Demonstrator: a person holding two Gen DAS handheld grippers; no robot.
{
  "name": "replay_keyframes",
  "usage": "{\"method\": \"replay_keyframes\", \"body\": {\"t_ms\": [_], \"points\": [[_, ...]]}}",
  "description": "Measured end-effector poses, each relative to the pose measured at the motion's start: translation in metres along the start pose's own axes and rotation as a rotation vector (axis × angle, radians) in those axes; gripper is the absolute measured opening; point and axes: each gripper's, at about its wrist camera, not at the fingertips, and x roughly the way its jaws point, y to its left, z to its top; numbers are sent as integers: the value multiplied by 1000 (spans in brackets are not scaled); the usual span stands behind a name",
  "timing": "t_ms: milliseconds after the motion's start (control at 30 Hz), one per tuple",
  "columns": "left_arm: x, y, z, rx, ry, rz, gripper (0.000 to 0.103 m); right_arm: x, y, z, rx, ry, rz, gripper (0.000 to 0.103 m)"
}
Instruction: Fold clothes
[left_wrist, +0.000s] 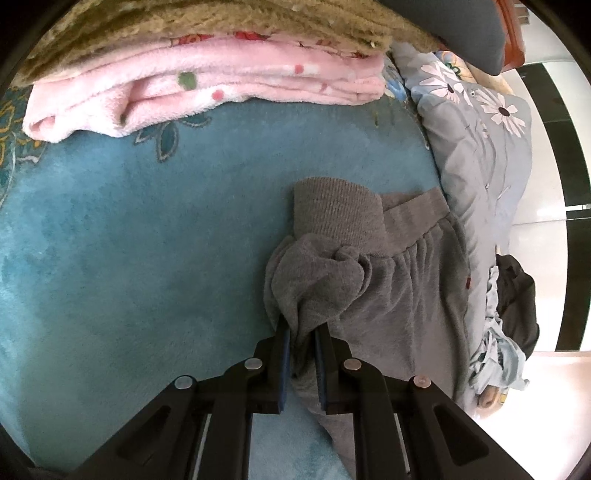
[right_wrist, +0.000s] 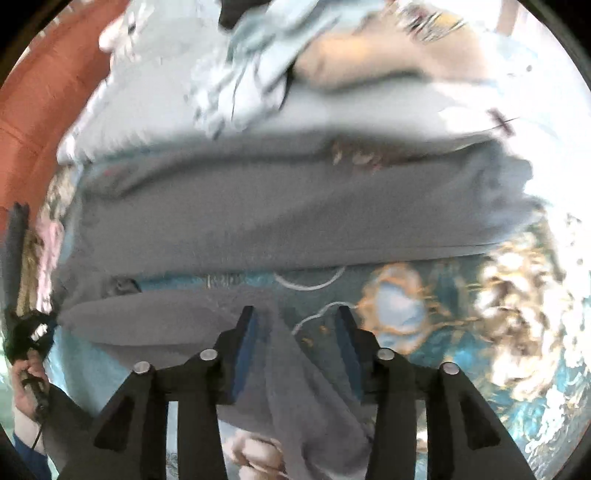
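Only the left wrist view shows the left gripper pinched nearly closed on a bunched fold of the grey trousers, which lie on the teal blanket. The blurred right view shows the right gripper standing partly open, with grey cloth apparently lying loose between its fingers.

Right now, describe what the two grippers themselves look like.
Both match: the left gripper and right gripper are matte black, with angular linkage arms carrying round silver pivot pins. Each has two flat fingers lined with blue pads. In the right view, a hand grips a handle with a thin black cable.
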Motion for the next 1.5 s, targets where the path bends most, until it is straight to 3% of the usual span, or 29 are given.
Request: {"method": "replay_keyframes", "body": {"t_ms": [133, 300, 367, 500, 533, 567, 600, 633, 733, 833, 933, 1033, 1167, 1267, 1367, 1433, 1500], "points": [[0, 0, -1, -2, 2, 0, 13, -27, -5, -54, -11, 15, 13, 50], [-4, -1, -5, 15, 2, 6, 13, -8, 6, -135, -116, 144, 7, 50], [-8, 0, -5, 16, 2, -4, 13, 6, 10, -148, -114, 174, 18, 50], [-14, 2, -6, 16, 3, -37, 13, 32, 15, -158, -102, 215, -43, 50], [-15, 1, -6, 19, 0, -44, 13, 34, 15, -159, -95, 222, -48, 43], [-16, 0, -6, 24, -4, -47, 13, 34, 17, -158, -99, 222, -53, 34], [-17, -1, -7, 29, -7, -47, 13, 32, 17, -156, -108, 220, -59, 13], [-18, -2, -7, 35, -10, -46, 13, 27, 16, -152, -104, 218, -42, 10], [-18, -4, -8, 38, -12, -40, 13, 8, 3, -135, -50, 189, 50, 9], [-17, -4, -7, 36, -11, -30, 13, -31, -26, -97, 32, 69, 106, 9], [-15, -3, -8, 37, -7, -15, 13, -50, -67, -46, 104, -20, 54, 9], [-16, -1, -8, 30, -12, -12, 13, -39, -96, -12, 130, -5, -26, 9], [-12, 0, -8, 21, -15, 5, 13, -9, -123, 8, 195, 38, -83, 9], [-8, -3, -8, 31, -17, 26, 13, 10, -141, 15, 266, 53, -88, 10], [-5, -4, -6, 32, -16, 35, 13, 9, -151, 21, 311, 15, -84, 26], [-3, -3, -6, 27, -15, 36, 13, -3, -156, 23, 322, -34, -91, 45], [-2, -4, -5, 28, -15, 38, 13, -23, -164, 14, 346, -103, -89, 46]]}}
